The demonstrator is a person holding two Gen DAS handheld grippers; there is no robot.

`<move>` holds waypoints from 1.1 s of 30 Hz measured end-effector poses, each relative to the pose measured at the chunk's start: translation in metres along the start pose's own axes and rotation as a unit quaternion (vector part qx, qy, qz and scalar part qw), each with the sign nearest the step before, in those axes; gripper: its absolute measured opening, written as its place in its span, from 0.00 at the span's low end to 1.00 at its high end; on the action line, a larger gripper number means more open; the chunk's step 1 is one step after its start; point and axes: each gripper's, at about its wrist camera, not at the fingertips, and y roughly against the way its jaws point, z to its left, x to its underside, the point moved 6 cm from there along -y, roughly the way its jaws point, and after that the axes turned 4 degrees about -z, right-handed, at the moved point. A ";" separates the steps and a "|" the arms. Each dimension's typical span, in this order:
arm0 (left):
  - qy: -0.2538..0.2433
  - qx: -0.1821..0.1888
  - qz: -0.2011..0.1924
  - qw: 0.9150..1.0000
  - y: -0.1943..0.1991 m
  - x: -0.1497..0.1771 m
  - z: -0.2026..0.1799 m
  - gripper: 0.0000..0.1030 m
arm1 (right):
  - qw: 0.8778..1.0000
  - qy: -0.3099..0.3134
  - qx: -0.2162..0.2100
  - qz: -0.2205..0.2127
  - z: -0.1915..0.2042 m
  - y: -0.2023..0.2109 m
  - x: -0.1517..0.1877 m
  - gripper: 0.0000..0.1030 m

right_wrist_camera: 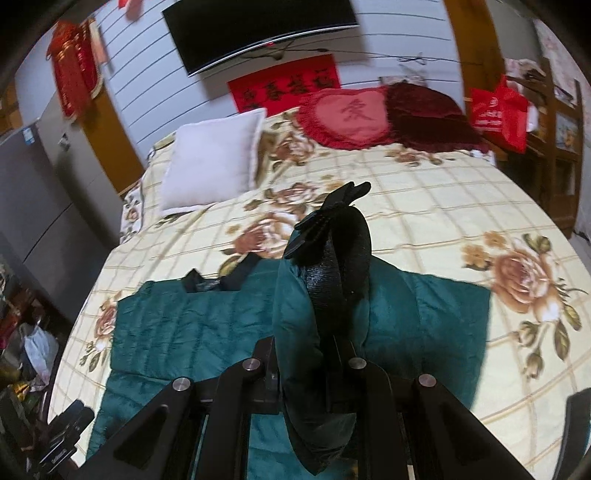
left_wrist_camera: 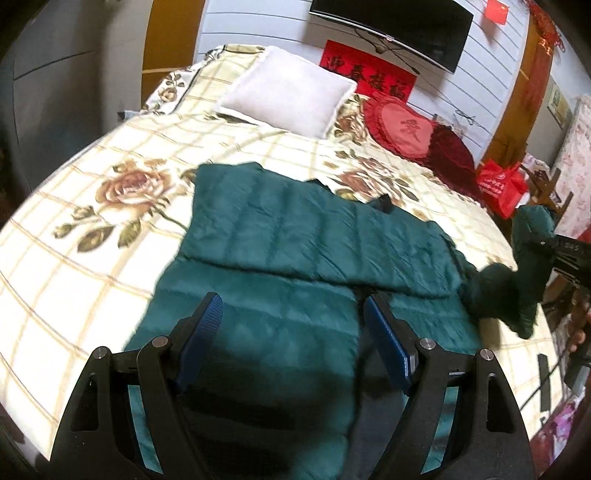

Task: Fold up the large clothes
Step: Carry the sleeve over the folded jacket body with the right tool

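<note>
A dark green quilted jacket (left_wrist_camera: 288, 236) lies spread on the floral bedspread (left_wrist_camera: 110, 155), one sleeve folded across its body. My left gripper (left_wrist_camera: 293, 332) is open and empty, hovering just above the jacket's lower part. My right gripper (right_wrist_camera: 314, 369) is shut on the jacket's other sleeve (right_wrist_camera: 299, 332), holding it bunched up above the jacket (right_wrist_camera: 177, 325); its black cuff (right_wrist_camera: 332, 236) sticks up past the fingers. In the left wrist view the right gripper (left_wrist_camera: 565, 247) shows at the right edge with the lifted sleeve (left_wrist_camera: 517, 280) hanging from it.
A white pillow (left_wrist_camera: 288, 92) and a red heart cushion (left_wrist_camera: 402, 125) lie at the head of the bed. A TV (left_wrist_camera: 391, 29) hangs on the wall. A red bag (left_wrist_camera: 498, 184) and shelves stand to the right. Clutter (right_wrist_camera: 33, 343) lies on the floor left.
</note>
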 end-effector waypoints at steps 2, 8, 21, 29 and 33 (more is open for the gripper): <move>0.001 -0.013 0.001 1.000 -0.010 -0.009 0.009 0.77 | 1.000 0.006 -0.007 0.005 0.012 -0.008 -0.001 0.13; -0.001 -0.043 0.008 0.999 -0.042 -0.023 0.032 0.77 | 0.999 0.016 -0.028 0.024 0.049 -0.036 0.002 0.13; 0.005 -0.071 0.029 0.997 -0.070 -0.027 0.069 0.77 | 0.994 0.032 -0.081 0.064 0.134 -0.090 0.013 0.13; 0.027 -0.059 0.016 0.998 -0.056 -0.032 0.086 0.77 | 0.989 0.042 -0.112 0.090 0.188 -0.122 0.028 0.13; 0.033 -0.055 0.014 0.998 -0.053 -0.030 0.092 0.77 | 0.986 0.050 -0.123 0.103 0.214 -0.137 0.037 0.13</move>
